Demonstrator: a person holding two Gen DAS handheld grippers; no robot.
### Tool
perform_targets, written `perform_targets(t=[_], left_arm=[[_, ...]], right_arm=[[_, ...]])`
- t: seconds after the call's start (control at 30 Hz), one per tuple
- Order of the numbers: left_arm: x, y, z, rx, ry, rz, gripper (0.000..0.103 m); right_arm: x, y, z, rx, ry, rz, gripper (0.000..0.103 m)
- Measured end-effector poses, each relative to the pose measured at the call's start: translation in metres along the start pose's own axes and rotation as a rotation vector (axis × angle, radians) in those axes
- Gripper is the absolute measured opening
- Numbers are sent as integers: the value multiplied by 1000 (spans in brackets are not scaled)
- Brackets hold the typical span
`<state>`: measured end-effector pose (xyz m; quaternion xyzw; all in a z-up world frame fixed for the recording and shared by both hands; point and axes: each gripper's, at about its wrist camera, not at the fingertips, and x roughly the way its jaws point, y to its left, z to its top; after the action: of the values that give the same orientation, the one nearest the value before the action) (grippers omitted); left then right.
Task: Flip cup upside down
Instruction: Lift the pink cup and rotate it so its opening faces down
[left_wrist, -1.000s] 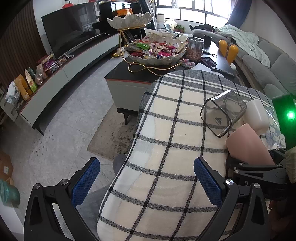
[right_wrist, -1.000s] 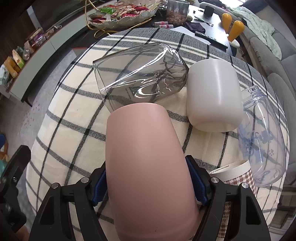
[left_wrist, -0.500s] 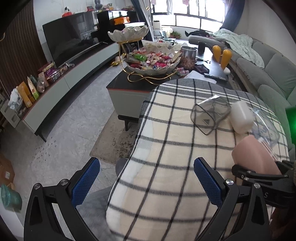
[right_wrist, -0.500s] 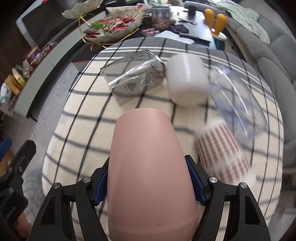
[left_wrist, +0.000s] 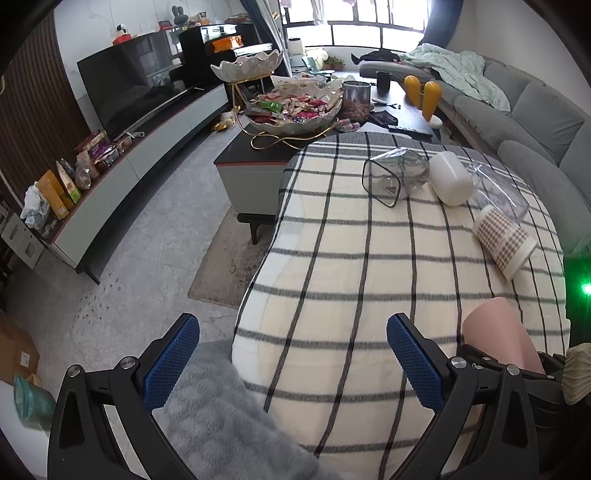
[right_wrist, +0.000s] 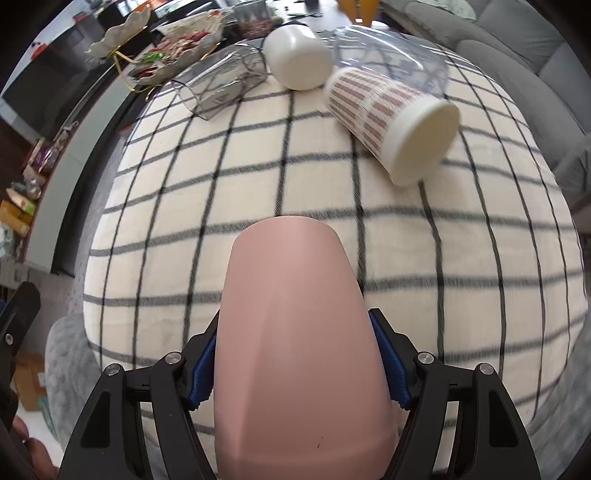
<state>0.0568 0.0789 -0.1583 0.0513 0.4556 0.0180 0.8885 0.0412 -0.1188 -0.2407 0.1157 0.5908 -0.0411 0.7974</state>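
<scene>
My right gripper (right_wrist: 297, 363) is shut on a pink cup (right_wrist: 301, 354), held above the near part of the checked tablecloth (right_wrist: 258, 177), its closed base pointing away from the camera. The same pink cup (left_wrist: 498, 338) shows at the lower right of the left wrist view. My left gripper (left_wrist: 291, 363) is open and empty, over the near left edge of the cloth (left_wrist: 351, 277).
Several cups lie on their sides at the far end: a clear grey cup (right_wrist: 225, 83), a white cup (right_wrist: 297, 55), a checked paper cup (right_wrist: 395, 122) and a clear plastic cup (right_wrist: 388, 48). A coffee table with a snack bowl (left_wrist: 295, 110) stands beyond; floor (left_wrist: 147, 240) lies left.
My right gripper has pulled back toward me and lifted with the pink cup. The lying cups look farther away in both views. The checked paper cup now lies in the open.
</scene>
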Motion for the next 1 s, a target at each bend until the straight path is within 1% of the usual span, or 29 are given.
perform_targets(t=[0.13,0.3,0.33,0.4,0.43,0.63,0.73,0.83,0.9,1.0], left_arm=[[-2,-2,-7,-1,-6,-17,103],[-1,-5,-12,-9,-2,-52,103],[-1,-6,-13,-7,-2,-58,103],[0,-8,-13,-3,-2,-66,103],[-1,-9,-14,-3,-2,-68,103],[-10,-10,-14,1,-8,-87,103],[-21,-15,-10,8,-5,-115,103],[-31,-27,-4,18,15,-154,103],[-36,-41,2,32,41,-187,103],[-37,-74,11,61,122,-259,103]], right_arm=[[2,-4,-9,30,-13,-26,72],[1,-1,-12,11,-26,-58,73],[0,0,-12,9,-31,-63,75],[-2,-2,-13,6,-38,-72,92],[-3,-4,-13,11,-41,-68,93],[-17,-6,-17,4,-50,-50,93],[-40,-14,-17,16,-85,-33,93],[-73,-28,-16,33,-146,-25,93],[-97,-41,-16,42,-196,-40,94],[-126,-67,-15,74,-249,-83,94]])
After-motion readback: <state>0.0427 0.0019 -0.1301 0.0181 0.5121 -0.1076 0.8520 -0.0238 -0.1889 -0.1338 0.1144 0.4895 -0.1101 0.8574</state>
